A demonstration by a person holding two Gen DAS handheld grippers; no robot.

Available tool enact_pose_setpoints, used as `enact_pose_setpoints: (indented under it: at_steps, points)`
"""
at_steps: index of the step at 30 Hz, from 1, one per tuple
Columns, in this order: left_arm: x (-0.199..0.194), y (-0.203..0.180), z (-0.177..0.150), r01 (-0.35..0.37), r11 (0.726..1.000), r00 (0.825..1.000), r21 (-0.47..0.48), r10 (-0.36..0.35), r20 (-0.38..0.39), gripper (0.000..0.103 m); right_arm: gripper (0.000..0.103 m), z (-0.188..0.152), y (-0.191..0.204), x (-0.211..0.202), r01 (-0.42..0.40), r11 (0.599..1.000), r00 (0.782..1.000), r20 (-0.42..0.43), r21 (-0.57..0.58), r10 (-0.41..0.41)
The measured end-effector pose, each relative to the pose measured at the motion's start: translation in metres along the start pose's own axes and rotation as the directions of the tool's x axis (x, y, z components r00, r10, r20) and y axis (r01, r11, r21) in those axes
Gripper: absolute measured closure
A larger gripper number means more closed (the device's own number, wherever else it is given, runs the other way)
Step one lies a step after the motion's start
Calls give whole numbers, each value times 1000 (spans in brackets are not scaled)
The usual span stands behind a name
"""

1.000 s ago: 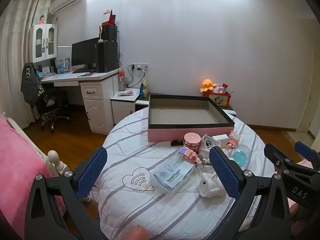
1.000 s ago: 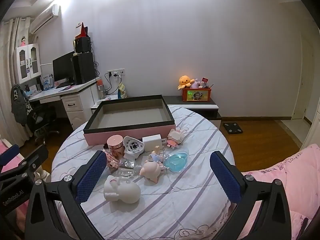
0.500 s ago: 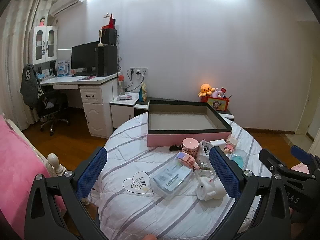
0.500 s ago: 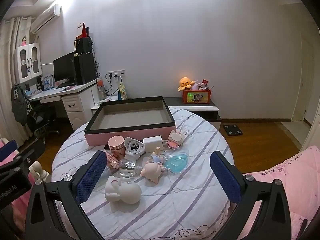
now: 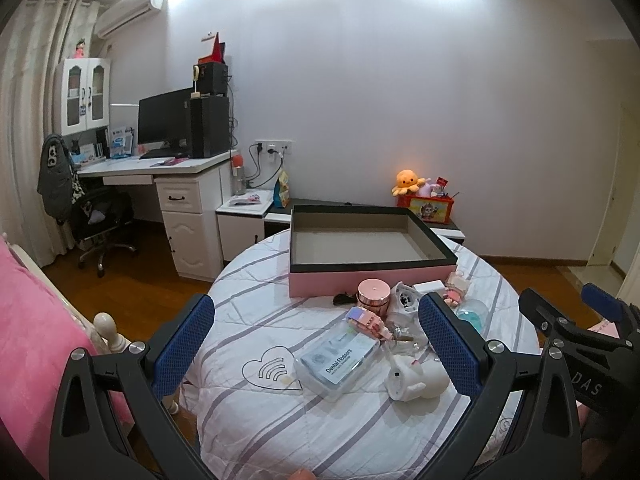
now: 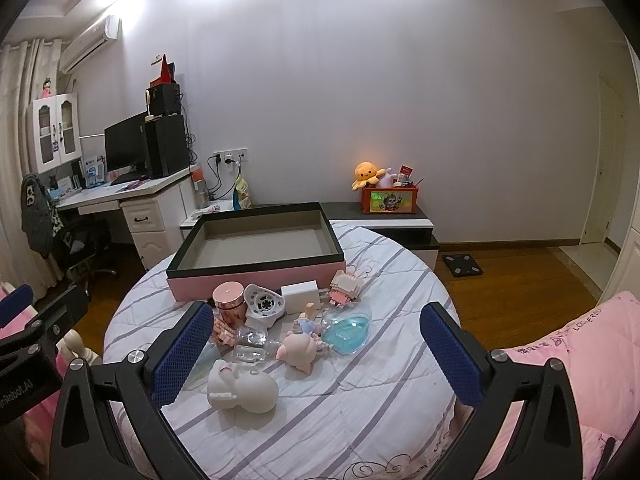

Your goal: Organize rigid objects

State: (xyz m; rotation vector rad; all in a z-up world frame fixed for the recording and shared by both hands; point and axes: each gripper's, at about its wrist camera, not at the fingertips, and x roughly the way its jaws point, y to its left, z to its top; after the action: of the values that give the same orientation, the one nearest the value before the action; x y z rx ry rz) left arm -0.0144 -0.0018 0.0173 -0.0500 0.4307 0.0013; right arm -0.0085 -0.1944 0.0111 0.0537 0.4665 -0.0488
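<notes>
A pink box with a black rim (image 5: 372,268) (image 6: 256,274) stands empty at the far side of the round striped table (image 5: 260,320). In front of it lies a cluster of small items: a rose-gold jar (image 5: 373,293) (image 6: 228,300), a dental flosser pack (image 5: 339,360), a white figurine (image 5: 416,378) (image 6: 242,388), a pink doll (image 6: 300,348), a blue clear dish (image 6: 346,330) and a white block (image 6: 300,291). My left gripper (image 5: 320,352) is open and empty above the near table. My right gripper (image 6: 316,356) is open and empty too.
A white desk with monitor and speakers (image 5: 168,160) and an office chair (image 5: 100,224) stand at the left. A low cabinet with an orange plush and red box (image 6: 388,196) is behind the table. Pink bedding (image 6: 580,352) lies to the right, and a bedpost (image 5: 106,326) to the left.
Both grippers have drawn back and risen slightly, so the table looks a little farther away. Nothing on the table has moved.
</notes>
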Motion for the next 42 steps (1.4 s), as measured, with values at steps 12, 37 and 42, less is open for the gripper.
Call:
enact_pose_setpoints:
  at_steps: [12, 37, 42]
  points:
    - [1, 0, 0, 0, 1000, 1000, -1, 0, 1, 0, 0, 1, 0, -1, -1, 1000, 1000, 5, -2, 1]
    - [1, 0, -3, 6, 1000, 1000, -5, -6, 5, 0, 0, 1, 0, -1, -2, 1000, 1000, 12, -4, 2]
    - [5, 4, -7, 2, 1000, 1000, -12, -2, -1, 0, 0, 2, 2, 0, -7, 1000, 1000, 6, -9, 7]
